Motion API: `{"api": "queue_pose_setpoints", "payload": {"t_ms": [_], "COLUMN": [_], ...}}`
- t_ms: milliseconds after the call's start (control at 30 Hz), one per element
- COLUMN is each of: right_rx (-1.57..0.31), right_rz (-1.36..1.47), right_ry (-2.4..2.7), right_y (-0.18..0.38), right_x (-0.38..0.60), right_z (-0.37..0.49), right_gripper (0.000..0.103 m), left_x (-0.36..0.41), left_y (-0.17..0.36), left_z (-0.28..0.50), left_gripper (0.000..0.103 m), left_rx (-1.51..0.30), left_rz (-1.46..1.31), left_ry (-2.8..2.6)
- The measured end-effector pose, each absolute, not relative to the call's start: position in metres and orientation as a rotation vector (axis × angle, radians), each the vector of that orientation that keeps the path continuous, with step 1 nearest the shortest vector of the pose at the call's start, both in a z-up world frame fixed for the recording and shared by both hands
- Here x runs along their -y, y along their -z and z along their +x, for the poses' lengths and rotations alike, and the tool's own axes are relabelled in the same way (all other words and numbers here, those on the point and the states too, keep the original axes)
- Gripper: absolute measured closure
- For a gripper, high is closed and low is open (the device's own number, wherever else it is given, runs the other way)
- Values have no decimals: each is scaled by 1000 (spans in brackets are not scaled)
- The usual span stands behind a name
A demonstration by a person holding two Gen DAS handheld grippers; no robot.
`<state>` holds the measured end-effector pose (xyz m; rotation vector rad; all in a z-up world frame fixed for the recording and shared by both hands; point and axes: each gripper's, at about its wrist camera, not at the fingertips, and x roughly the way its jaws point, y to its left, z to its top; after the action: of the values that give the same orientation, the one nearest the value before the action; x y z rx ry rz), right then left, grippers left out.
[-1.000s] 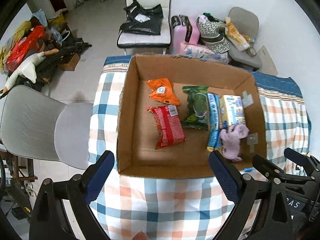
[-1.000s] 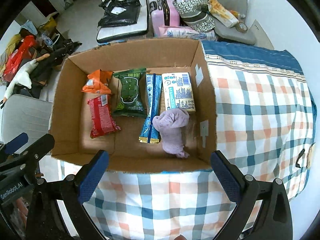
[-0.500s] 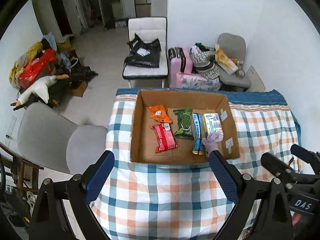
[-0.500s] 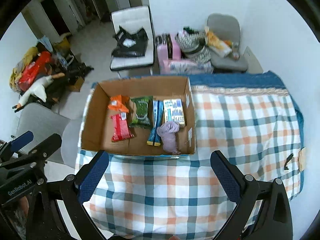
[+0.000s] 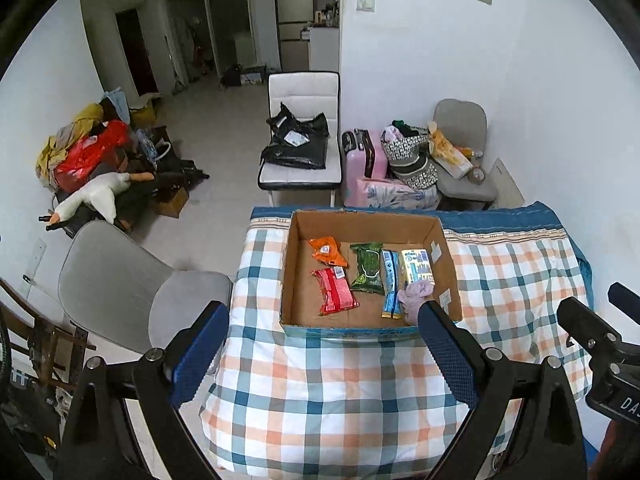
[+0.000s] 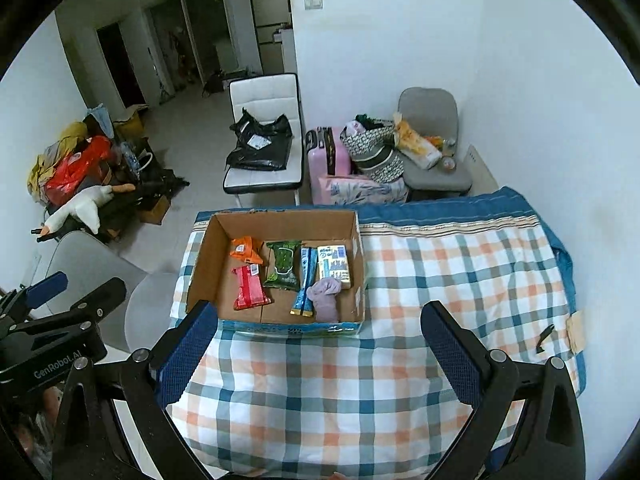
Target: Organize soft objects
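Observation:
An open cardboard box [image 5: 290,276] [image 6: 204,256] sits on the plaid-covered table. Inside lie an orange packet [image 5: 327,251] [image 6: 245,251], a red packet [image 5: 335,291] [image 6: 249,287], a green wipes pack [image 5: 367,267] [image 6: 283,265], a blue packet [image 5: 390,282] [image 6: 305,281], a yellow-blue tissue pack [image 5: 417,266] [image 6: 334,265] and a crumpled purple cloth [image 5: 414,300] [image 6: 326,300]. My left gripper [image 5: 322,356] is open and empty, high above the table's near edge. My right gripper [image 6: 316,356] is open and empty, also raised well back from the box.
The plaid tablecloth [image 6: 460,272] spreads right of the box. A grey chair [image 5: 120,288] stands left of the table. Behind are a white chair with a black bag [image 5: 298,144], a pink suitcase [image 5: 366,156], a loaded grey chair [image 5: 460,152] and floor clutter [image 5: 100,168].
Both grippers have pulled up and back from the box, which now looks much smaller. Both stay open and empty. The box's contents have not moved.

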<state>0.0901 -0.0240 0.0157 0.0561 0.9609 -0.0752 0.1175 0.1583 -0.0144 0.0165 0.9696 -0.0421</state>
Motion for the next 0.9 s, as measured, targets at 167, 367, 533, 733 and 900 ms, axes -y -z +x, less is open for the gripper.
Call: {"api": "queue_pose_setpoints", "payload": {"t_ms": [167, 367, 533, 733, 900], "right_rx": [-944, -934, -930, -940, -939], "right_rz": [57, 54, 49, 51, 48], "right_ry": [88, 95, 101, 110, 117], "right_y": [-28, -36, -37, -34, -34], "right_x": [29, 30, 30, 30, 30], "right_z": [80, 72, 72, 74, 74], "right_gripper": [0, 0, 0, 0, 0], "left_x": [-156, -153, -150, -149, -148], "left_y": [4, -3, -5, -5, -6], "left_z": [109, 104, 102, 101, 99], "left_gripper": [6, 6, 6, 6, 6], "left_rx": [-949, -929, -923, -927, -925], "left_rz": [19, 26, 32, 34, 36], "left_ry": [49, 49, 44, 44, 40]}}
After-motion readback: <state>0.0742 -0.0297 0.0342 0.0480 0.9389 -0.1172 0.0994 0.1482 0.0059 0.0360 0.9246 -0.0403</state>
